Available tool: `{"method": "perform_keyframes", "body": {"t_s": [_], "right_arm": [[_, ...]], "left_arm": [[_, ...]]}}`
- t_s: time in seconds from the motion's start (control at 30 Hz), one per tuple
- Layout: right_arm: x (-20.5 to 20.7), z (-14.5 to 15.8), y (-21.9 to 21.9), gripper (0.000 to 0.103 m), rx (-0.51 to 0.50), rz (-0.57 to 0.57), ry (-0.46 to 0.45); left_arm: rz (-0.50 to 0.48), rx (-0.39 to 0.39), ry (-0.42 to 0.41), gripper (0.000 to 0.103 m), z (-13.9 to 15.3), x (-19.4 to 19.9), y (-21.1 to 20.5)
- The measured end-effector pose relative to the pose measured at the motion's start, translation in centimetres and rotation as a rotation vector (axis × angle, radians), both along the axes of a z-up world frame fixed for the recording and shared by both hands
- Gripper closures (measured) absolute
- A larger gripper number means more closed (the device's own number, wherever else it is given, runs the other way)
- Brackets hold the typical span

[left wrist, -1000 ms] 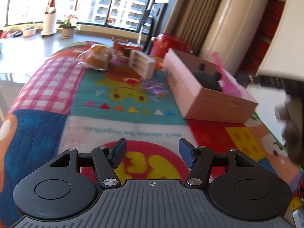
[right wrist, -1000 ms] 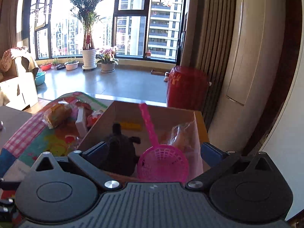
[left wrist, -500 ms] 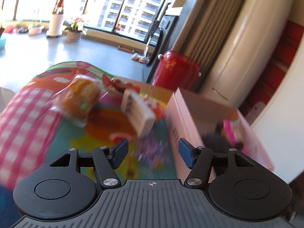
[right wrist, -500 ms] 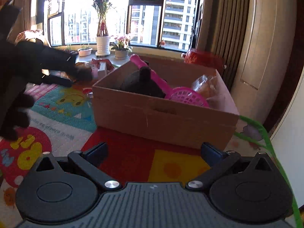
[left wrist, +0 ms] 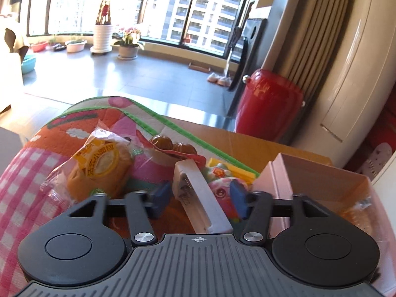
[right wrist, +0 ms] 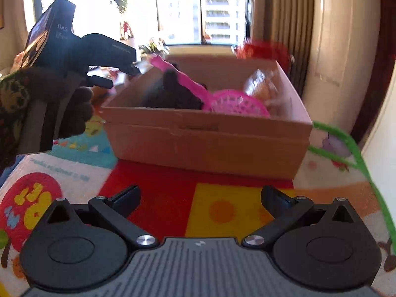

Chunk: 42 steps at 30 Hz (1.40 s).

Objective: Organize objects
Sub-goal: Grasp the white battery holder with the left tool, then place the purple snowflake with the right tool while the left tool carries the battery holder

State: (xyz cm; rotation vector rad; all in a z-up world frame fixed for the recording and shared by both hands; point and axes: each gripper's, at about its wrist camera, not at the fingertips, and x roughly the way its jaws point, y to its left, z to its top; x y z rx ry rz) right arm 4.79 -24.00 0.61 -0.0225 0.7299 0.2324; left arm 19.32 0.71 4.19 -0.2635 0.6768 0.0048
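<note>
My left gripper is open, its jaws on either side of a white plastic rack lying on the colourful blanket, not closed on it. A bagged orange bun, a red snack packet and a small pink toy lie around it. The cardboard box stands to the right and holds a black plush, a pink scoop net and a bagged bun. My right gripper is open and empty, low over the blanket in front of the box.
A red bin stands past the far edge of the blanket. A tall white unit and curtains are on the right. The gloved hand with the left gripper shows at the left of the right wrist view. Potted plants stand by the window.
My left gripper moved forward over the blanket until the white rack lay between its jaws. My right gripper pulled back from the box and dropped lower.
</note>
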Motion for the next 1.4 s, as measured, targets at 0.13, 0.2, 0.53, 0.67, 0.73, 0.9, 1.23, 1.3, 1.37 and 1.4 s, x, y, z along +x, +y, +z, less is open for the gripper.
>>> {"method": "perform_keyframes", "body": {"t_s": [0.13,0.2,0.53,0.67,0.73,0.9,1.23,1.3,1.37,1.4], "right_arm": [[0.0,-0.1,-0.7,0.000,0.034,-0.019,0.010],[0.0,-0.2,-0.6,0.000,0.030,-0.019,0.010],[0.0,-0.4,-0.1,0.000,-0.003,-0.018,0.016],[-0.1,-0.6,0.5,0.000,-0.044,-0.017,0.019],[0.1,-0.6,0.5,0.000,-0.043,-0.020,0.020],[0.1,-0.6,0.8,0.000,-0.043,-0.025,0.025],[1.7,0.0,1.6,0.000,-0.082,-0.017,0.102],[1.9,0.6,2.1,0.000,-0.060,0.019,0.143],[0.9,1.8,3.8,0.000,-0.049,0.056,0.100],[0.2,2.7,5.0,0.000,-0.072,0.078,0.042]], "left_arm": [[-0.028,0.017,-0.016,0.086,0.3,-1.3,0.3],[-0.071,0.033,-0.016,0.088,0.4,-2.3,0.4],[-0.251,0.222,-0.040,0.088,2.2,-12.0,2.4],[-0.262,0.413,-0.006,0.088,2.4,-14.3,3.0],[-0.283,0.395,0.026,0.088,1.9,-15.1,3.6],[-0.287,0.331,0.023,0.084,1.0,-15.9,4.1],[-0.283,0.150,-0.037,0.078,-0.3,-16.3,5.7],[-0.283,0.100,-0.049,0.080,-0.9,-16.7,6.2],[-0.288,0.061,-0.060,0.080,-1.7,-17.0,6.8],[-0.292,0.051,-0.073,0.080,-1.9,-17.3,7.1]]}}
